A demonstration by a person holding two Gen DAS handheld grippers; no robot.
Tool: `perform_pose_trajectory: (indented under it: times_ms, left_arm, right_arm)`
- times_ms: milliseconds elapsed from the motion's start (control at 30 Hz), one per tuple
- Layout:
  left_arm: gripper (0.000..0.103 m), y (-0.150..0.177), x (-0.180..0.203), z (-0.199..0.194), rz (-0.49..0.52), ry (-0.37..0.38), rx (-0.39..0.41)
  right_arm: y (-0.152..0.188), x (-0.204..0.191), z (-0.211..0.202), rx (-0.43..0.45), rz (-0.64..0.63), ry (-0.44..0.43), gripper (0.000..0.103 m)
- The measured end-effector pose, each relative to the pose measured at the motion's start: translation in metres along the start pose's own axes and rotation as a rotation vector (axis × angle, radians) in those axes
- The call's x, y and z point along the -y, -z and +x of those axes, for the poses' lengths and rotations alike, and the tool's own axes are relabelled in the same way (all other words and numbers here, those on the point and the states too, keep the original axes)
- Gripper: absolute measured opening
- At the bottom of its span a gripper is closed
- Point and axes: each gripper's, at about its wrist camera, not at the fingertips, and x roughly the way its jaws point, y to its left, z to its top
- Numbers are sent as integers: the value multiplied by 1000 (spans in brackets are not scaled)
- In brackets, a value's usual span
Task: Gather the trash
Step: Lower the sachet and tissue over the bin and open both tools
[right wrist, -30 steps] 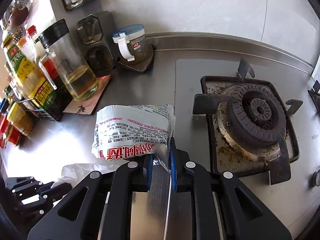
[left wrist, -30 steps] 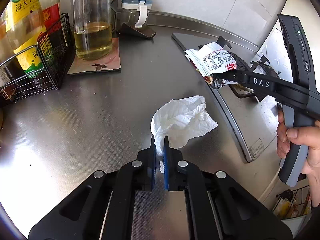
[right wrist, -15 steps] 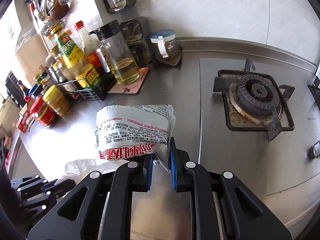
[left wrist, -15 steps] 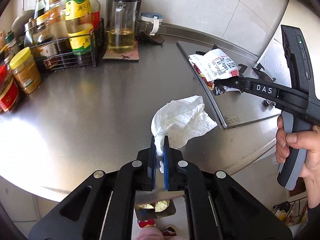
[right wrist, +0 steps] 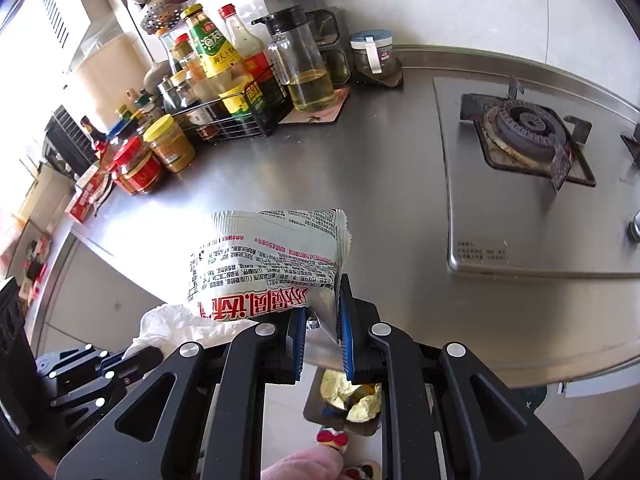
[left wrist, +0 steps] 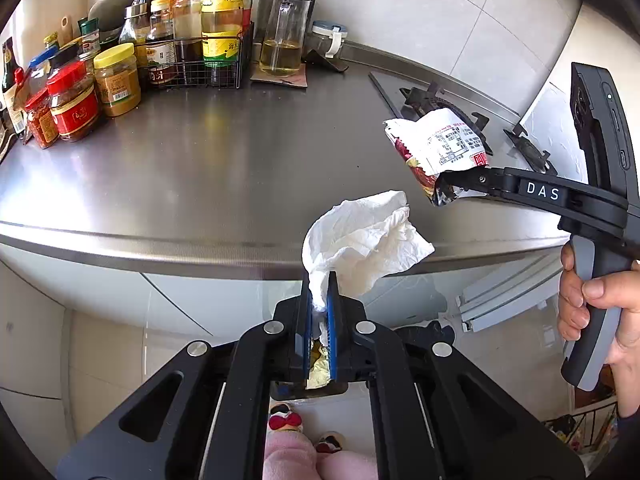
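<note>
Steel counter (left wrist: 224, 168) now lies behind both loads. Left gripper (left wrist: 319, 300) clamps the tissue (left wrist: 364, 240), right gripper (right wrist: 324, 328) the wrapper (right wrist: 264, 256); both have withdrawn past the counter edge, probably toward the bin (right wrist: 344, 404) below.

The steel countertop (right wrist: 360, 168) lies bare through its middle. Condiment jars and bottles (left wrist: 120, 68) crowd its left back corner; the gas burner (right wrist: 524, 128) blocks the right.
</note>
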Motion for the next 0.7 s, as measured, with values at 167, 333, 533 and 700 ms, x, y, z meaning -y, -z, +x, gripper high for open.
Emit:
perform_pose_trajectory:
  times_ms: [167, 333, 533, 700]
  left_arm:
    - [5, 27, 5, -6, 17, 5, -7]
    - [5, 56, 6, 2, 10, 27, -38]
    - [5, 86, 6, 24, 9, 39, -86]
    - [5, 102, 0, 42, -7, 41, -116]
  right_arm:
    - [32, -8, -14, -12, 2, -21, 16]
    - [65, -8, -20, -31, 10, -14, 16]
    - [99, -5, -13, -67, 7, 8, 16]
    - [121, 1, -1, -107, 18, 15, 16]
